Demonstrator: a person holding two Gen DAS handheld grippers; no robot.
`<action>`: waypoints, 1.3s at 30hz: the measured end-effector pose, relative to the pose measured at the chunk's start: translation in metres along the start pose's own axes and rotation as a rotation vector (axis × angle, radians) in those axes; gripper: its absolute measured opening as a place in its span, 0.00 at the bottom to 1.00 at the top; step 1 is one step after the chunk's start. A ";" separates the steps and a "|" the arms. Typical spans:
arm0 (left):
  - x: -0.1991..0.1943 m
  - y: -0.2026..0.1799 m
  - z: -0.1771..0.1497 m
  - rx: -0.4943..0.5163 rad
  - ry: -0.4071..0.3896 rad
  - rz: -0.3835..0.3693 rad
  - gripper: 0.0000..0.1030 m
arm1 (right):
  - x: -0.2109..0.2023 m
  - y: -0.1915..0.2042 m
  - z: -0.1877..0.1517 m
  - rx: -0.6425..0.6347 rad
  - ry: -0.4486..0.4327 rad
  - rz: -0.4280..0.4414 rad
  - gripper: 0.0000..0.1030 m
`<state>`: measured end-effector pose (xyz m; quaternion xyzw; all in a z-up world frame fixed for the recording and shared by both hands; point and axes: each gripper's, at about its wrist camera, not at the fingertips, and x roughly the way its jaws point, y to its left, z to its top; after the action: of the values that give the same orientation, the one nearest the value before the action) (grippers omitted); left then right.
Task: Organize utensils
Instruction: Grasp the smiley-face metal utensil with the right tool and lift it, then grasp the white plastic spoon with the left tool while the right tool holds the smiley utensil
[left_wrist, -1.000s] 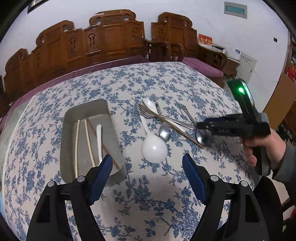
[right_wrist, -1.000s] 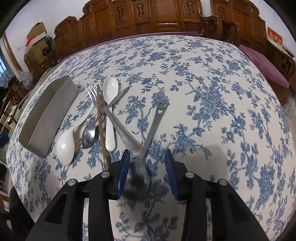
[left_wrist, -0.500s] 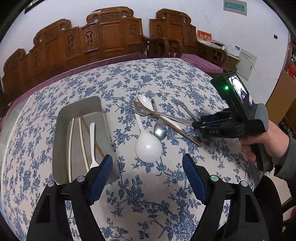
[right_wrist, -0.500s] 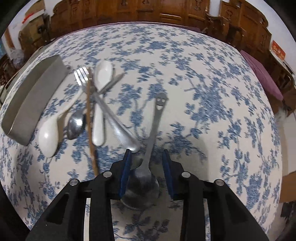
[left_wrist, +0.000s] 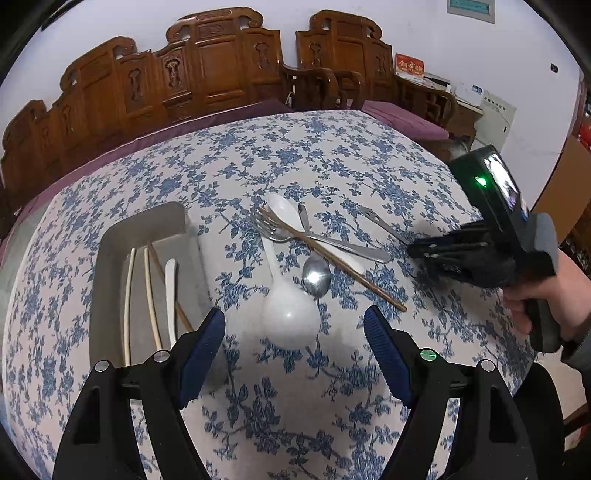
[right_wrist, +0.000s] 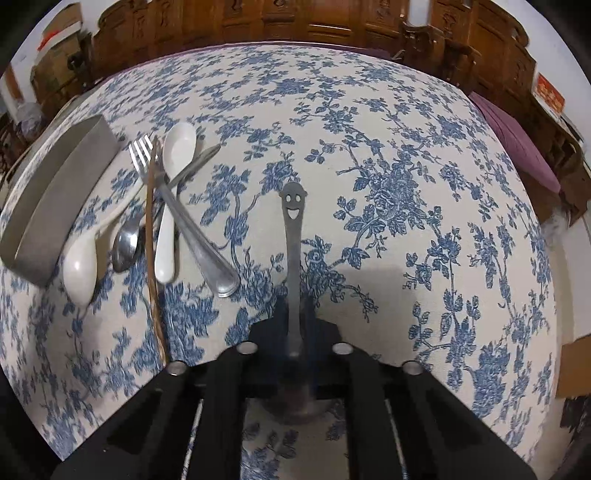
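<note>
Since half a second ago: right hand-held gripper (right_wrist: 294, 332) now clamped tight on smiley-handled steel spoon (right_wrist: 293, 236), just off the table (right_wrist: 424, 155). Left hand-held gripper (left_wrist: 295, 343) hanging wide open, empty. Best to lift level, keeping the slick, thin handle from pivoting, then carry to matte grey tray (left_wrist: 110, 258). Glossy white ladle (left_wrist: 288, 314) smooth, bulbous.

Blue-floral white tablecloth (left_wrist: 332, 155), grey tray (left_wrist: 107, 258), white spoons (left_wrist: 288, 314), blue fingers (left_wrist: 203, 347).
</note>
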<state>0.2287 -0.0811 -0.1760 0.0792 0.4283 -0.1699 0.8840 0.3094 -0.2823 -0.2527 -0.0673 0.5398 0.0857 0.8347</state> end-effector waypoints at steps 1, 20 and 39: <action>0.003 0.000 0.003 0.002 0.005 0.002 0.72 | -0.001 -0.001 -0.001 -0.008 0.004 0.004 0.08; 0.071 -0.020 0.043 0.035 0.135 0.054 0.70 | -0.014 -0.027 -0.024 0.020 -0.062 0.048 0.07; 0.121 0.013 0.056 -0.070 0.323 0.062 0.24 | -0.030 -0.037 -0.015 0.026 -0.091 0.085 0.07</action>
<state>0.3439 -0.1129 -0.2360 0.0878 0.5678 -0.1126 0.8107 0.2923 -0.3239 -0.2303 -0.0297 0.5048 0.1172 0.8547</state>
